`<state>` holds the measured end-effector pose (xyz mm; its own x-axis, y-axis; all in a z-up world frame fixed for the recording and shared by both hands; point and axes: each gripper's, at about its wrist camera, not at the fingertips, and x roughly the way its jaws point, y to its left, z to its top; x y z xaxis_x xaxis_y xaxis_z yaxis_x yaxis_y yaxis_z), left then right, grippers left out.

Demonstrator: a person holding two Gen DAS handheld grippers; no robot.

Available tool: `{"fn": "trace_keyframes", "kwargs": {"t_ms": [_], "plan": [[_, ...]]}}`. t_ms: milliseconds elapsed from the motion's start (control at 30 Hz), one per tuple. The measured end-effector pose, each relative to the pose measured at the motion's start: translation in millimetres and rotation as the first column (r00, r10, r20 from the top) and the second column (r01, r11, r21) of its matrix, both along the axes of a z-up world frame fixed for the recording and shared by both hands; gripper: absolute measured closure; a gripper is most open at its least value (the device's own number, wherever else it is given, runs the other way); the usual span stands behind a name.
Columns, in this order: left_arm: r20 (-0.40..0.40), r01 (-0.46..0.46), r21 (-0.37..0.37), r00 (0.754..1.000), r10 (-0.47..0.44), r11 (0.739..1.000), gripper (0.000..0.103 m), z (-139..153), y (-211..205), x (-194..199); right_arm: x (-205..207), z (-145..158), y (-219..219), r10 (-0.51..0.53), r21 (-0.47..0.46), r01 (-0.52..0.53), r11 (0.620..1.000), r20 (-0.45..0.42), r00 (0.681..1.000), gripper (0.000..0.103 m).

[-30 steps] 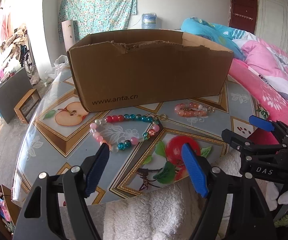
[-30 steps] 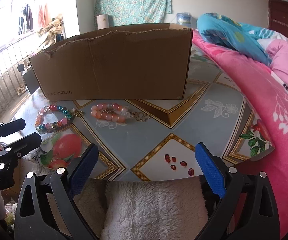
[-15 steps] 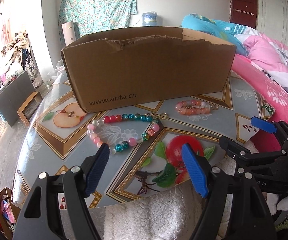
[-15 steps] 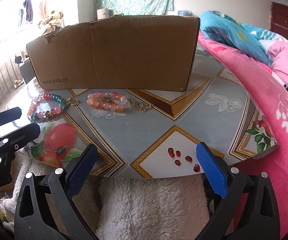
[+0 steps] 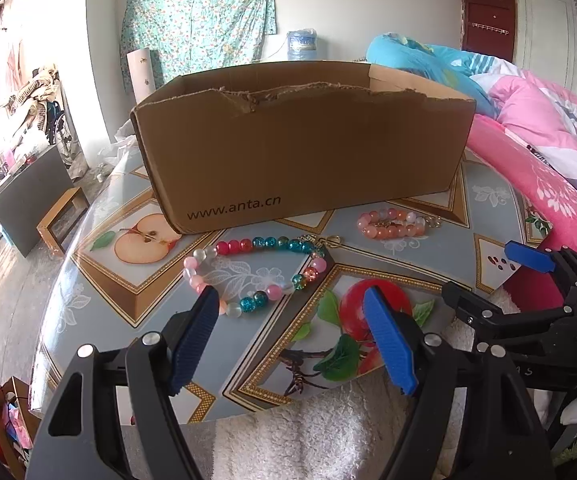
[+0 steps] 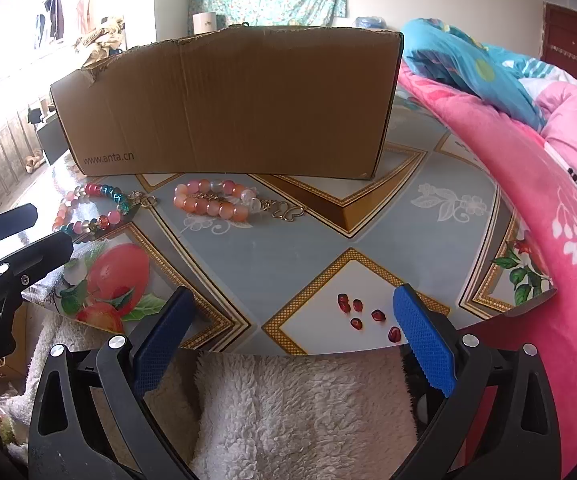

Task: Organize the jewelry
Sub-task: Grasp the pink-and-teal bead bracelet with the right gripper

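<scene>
Change: your cardboard box (image 5: 304,148) looms larger than a second ago.
Left gripper (image 5: 292,312): jaws apart, empty, short of multicoloured bead bracelet (image 5: 256,270).
Right gripper (image 6: 292,320): likewise spread, empty.
Meaning: nothing sorted yet.

your left gripper (image 5: 290,340) and right gripper (image 6: 294,332) look alike: black triangular-cutout arms, silver screw heads, blue ridged pads (image 6: 422,340). white lettering marks a black body. you wear fluffy white fleece (image 6: 288,412).

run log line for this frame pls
phase: pre-grasp | left gripper: open, empty | right gripper: open, empty | two bracelets on table | box behind
</scene>
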<state>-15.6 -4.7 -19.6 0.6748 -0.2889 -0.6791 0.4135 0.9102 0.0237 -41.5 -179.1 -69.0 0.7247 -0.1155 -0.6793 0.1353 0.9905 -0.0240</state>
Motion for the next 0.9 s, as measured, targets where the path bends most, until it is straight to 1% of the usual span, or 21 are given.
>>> {"fn": "trace_keyframes", "kwargs": {"t_ms": [300,400,500,567,600,633,700,767,900], "plan": [[0.014,0.002,-0.019,1.0,-0.002,1.0,0.03,2,5,0,2,2,-5,-0.007,0.022,0.007,1.0,-0.002,1.0,0.008],[0.016,-0.007,-0.026,1.0,0.007,1.0,0.03,4,9,1,0,4,-6,-0.01,0.03,0.009,1.0,0.017,1.0,0.008],[0.024,-0.021,-0.015,0.999,0.021,1.0,0.03,6,14,2,-4,8,-5,-0.004,0.037,0.002,0.999,0.044,0.999,0.009],[0.025,-0.031,-0.008,0.999,0.031,0.999,0.03,8,17,5,-6,10,-3,0.006,0.042,-0.009,0.999,0.058,0.998,0.016],[0.027,-0.035,-0.009,0.999,0.035,0.999,0.03,9,19,6,-6,11,-1,0.016,0.045,-0.019,0.999,0.057,0.998,0.018],[0.026,-0.038,-0.009,0.999,0.039,0.999,0.032,10,20,8,-5,12,0,0.024,0.05,-0.027,0.998,0.055,0.998,0.022],[0.02,-0.033,-0.005,0.999,0.033,0.999,0.037,11,21,12,-3,13,2,0.041,0.062,-0.045,0.997,0.053,0.998,0.026],[0.023,-0.03,0.012,0.999,0.03,0.999,0.044,12,20,17,-1,14,4,0.058,0.073,-0.062,0.995,0.05,0.997,0.033],[-0.001,-0.035,0.013,0.999,0.036,0.999,0.054,13,24,30,5,18,7,0.097,0.115,-0.102,0.988,0.048,0.994,0.041]]}}
